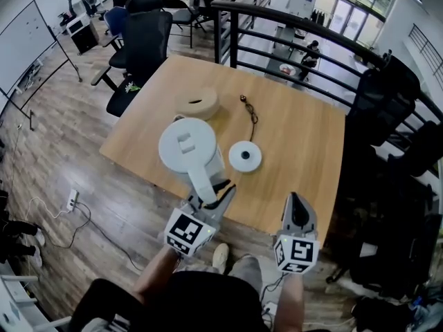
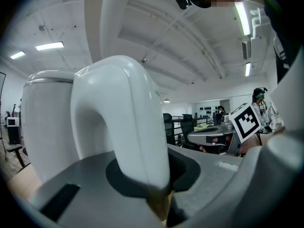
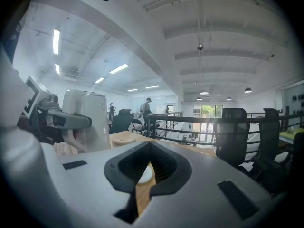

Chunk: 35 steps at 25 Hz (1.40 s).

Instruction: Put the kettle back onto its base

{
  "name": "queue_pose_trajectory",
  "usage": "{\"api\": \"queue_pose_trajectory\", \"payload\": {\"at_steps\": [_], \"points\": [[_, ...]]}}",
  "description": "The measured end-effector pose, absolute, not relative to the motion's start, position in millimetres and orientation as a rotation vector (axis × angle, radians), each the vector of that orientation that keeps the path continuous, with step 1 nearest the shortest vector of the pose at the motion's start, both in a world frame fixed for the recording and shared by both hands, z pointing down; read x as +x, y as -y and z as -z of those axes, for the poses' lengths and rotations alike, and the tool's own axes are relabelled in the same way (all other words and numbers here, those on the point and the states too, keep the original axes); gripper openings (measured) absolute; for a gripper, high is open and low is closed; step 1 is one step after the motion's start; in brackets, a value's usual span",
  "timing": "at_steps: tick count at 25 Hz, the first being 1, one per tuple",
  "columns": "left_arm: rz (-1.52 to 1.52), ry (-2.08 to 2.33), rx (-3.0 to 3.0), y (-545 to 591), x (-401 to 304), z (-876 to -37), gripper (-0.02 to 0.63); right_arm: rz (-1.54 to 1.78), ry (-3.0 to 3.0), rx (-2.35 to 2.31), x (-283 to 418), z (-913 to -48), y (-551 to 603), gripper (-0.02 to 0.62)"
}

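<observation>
My left gripper is shut on the handle of the white kettle, which I hold upright over the front left part of the wooden table. In the left gripper view the handle fills the space between the jaws, with the kettle body behind it. The round white base lies on the table just right of the kettle, and its cable runs toward the back. My right gripper stands shut and holds nothing near the table's front edge. It points at the base, with the kettle to its left.
A beige ring-shaped object lies on the table behind the kettle. Black office chairs stand past the far left corner. A black railing runs along the table's far and right sides. Dark bags sit to the right.
</observation>
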State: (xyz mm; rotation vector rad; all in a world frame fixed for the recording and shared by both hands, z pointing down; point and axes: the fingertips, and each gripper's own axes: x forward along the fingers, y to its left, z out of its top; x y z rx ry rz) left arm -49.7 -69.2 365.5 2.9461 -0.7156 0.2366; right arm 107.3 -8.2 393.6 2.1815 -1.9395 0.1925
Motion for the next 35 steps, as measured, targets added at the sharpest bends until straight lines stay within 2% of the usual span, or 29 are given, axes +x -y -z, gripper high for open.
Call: {"api": "queue_pose_trajectory", "payload": {"at_steps": [16,35], "points": [[-0.246,0.732,2.94,118,23,-391,0.052,-0.231,2.02,2.112,177,-421,83,-0.002],[-0.266,0.74,2.898,175,101,-467,0.054,-0.335,2.091,1.935,226,-508,162,-0.002]]}}
